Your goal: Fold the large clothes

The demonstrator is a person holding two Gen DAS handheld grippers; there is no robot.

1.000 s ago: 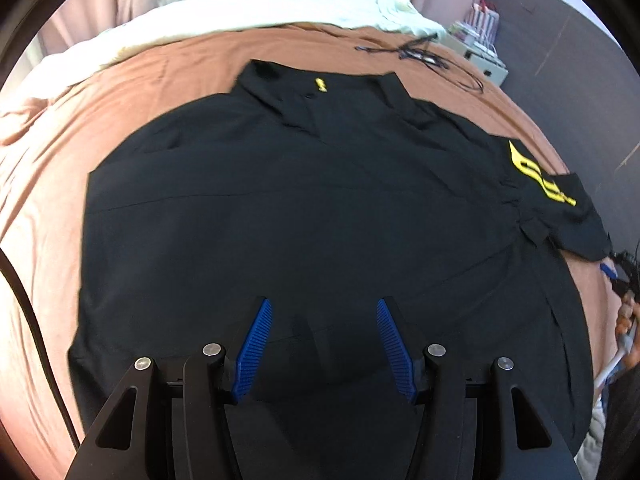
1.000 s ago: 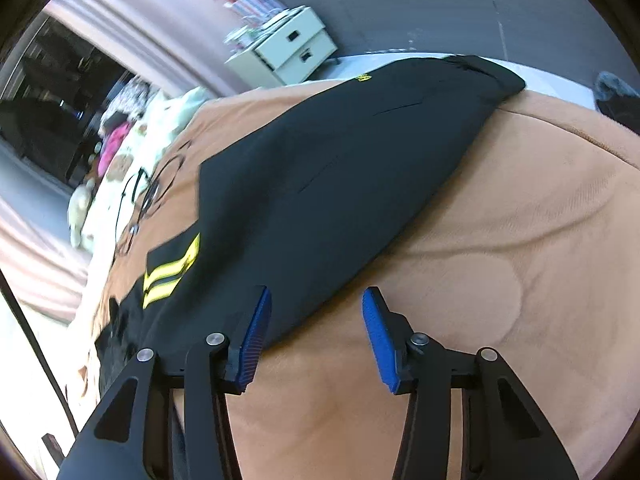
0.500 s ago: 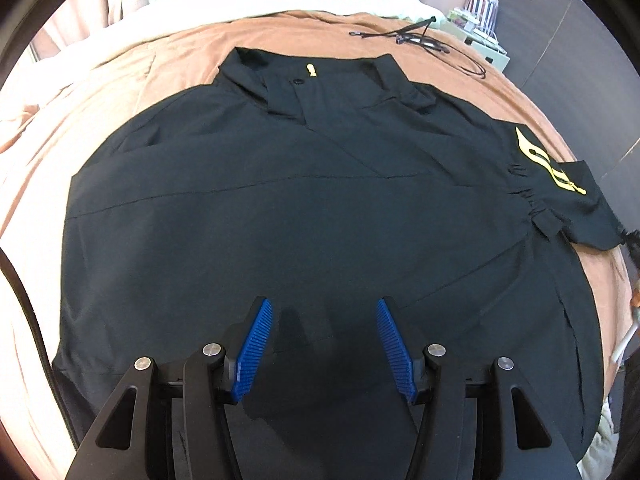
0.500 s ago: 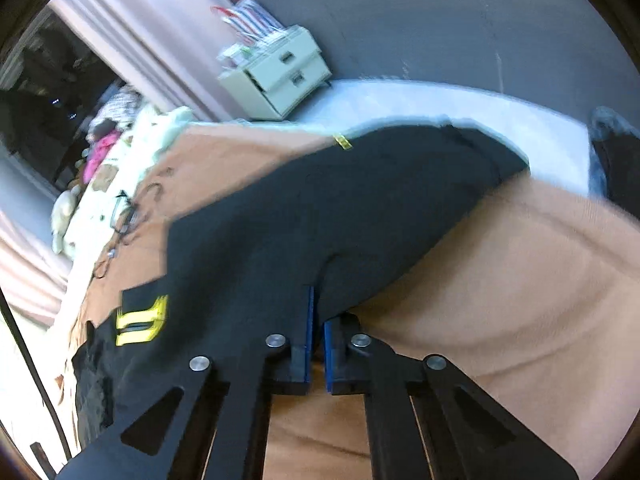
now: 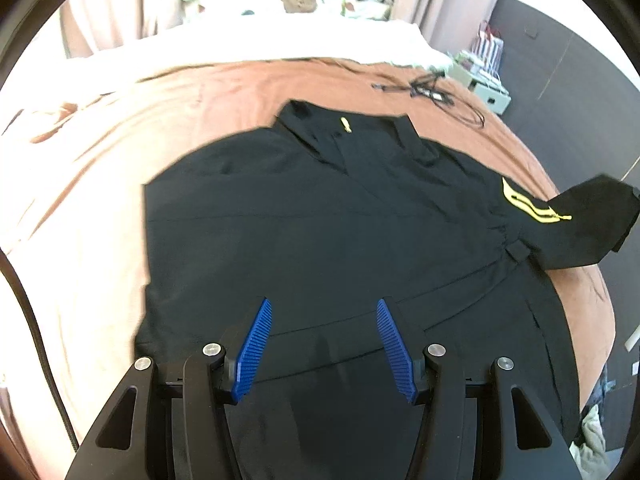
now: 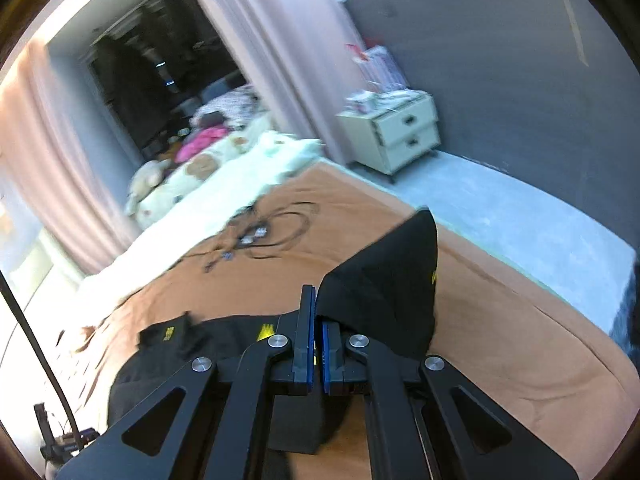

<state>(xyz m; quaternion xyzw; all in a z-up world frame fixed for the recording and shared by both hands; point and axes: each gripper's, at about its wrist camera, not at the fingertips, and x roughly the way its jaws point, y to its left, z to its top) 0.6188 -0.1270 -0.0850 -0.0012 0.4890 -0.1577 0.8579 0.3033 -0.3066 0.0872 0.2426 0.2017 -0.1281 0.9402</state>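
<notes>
A large black polo shirt (image 5: 320,220) lies spread on a brown bed sheet (image 5: 180,120), collar at the far end, with yellow stripes on its right sleeve (image 5: 580,220). My left gripper (image 5: 324,344) is open and empty, hovering over the shirt's lower part. My right gripper (image 6: 316,320) is shut on the black right sleeve (image 6: 392,288) and holds it lifted off the bed. The lifted sleeve also shows at the right of the left wrist view.
Black cables (image 5: 432,92) lie on the sheet beyond the collar. A white blanket (image 5: 240,44) with soft toys covers the bed's far end. A cream nightstand (image 6: 396,132) stands by the grey wall. Pink curtains (image 6: 280,52) hang behind.
My right gripper closed on the sleeve and lifted it off the bed. My left gripper stayed open over the lower shirt and drew back a little.
</notes>
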